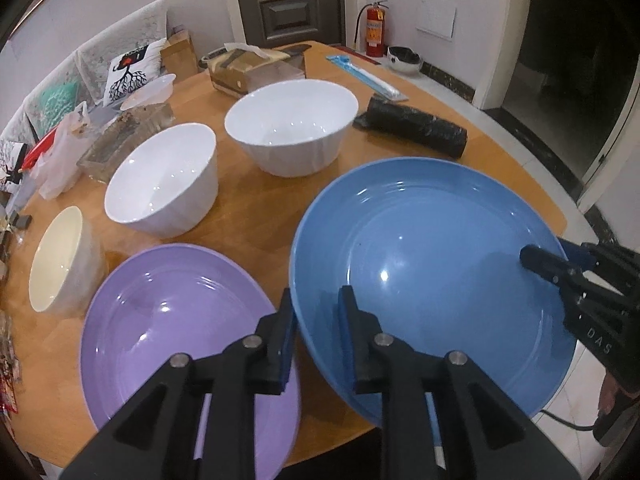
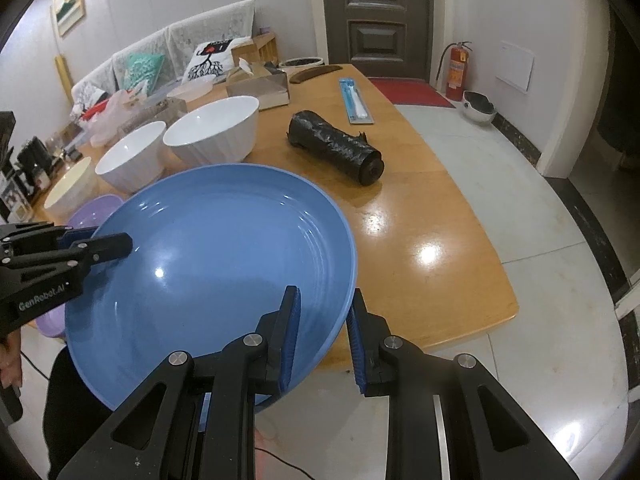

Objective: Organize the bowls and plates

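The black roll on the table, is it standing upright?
No, the black roll lies on its side on the table, beyond the blue plate.

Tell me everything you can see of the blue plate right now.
The blue plate is large, round and glossy, ceramic or plastic by its look, with faint concentric ridges inside the rim and lamp glints on its bare surface. It is tilted, its near edge jutting past the table edge. The right tool straddles its rim with a finger on each side; the left tool straddles the opposite rim. Its left edge overlaps the purple plate; whether they touch I cannot tell.
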Demonstrator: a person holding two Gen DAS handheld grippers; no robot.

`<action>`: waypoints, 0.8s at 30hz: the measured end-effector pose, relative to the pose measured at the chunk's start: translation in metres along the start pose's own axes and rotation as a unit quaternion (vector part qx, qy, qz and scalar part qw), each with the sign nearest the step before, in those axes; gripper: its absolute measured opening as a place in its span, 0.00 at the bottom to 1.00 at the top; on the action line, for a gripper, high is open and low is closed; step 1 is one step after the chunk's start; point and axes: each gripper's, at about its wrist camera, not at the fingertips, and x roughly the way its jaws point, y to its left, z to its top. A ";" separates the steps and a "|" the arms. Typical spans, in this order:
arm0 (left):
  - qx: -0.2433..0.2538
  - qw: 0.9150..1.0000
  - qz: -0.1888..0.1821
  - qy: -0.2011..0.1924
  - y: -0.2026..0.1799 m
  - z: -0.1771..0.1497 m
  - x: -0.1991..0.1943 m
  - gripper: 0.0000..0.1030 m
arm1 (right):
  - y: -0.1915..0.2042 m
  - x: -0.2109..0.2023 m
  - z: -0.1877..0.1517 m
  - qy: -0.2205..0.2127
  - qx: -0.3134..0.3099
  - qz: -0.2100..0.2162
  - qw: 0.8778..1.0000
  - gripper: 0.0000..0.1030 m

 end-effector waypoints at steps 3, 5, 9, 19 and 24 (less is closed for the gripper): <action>0.003 1.000 0.003 0.004 -0.001 -0.002 0.002 0.17 | 0.001 0.002 -0.002 0.002 -0.001 0.001 1.000 0.18; 0.004 1.000 0.005 0.003 -0.001 -0.002 0.003 0.17 | 0.002 0.002 -0.001 0.002 -0.003 -0.002 1.000 0.18; 0.012 1.000 0.015 0.001 -0.004 -0.001 0.005 0.17 | 0.001 0.004 0.000 0.002 -0.002 -0.003 1.000 0.19; -0.007 1.000 0.007 0.005 0.004 0.003 0.007 0.25 | 0.001 -0.004 0.006 -0.011 0.001 -0.025 1.000 0.21; -0.031 0.999 -0.023 -0.021 0.017 0.003 -0.017 0.31 | 0.010 -0.022 0.014 -0.026 0.002 -0.006 1.000 0.22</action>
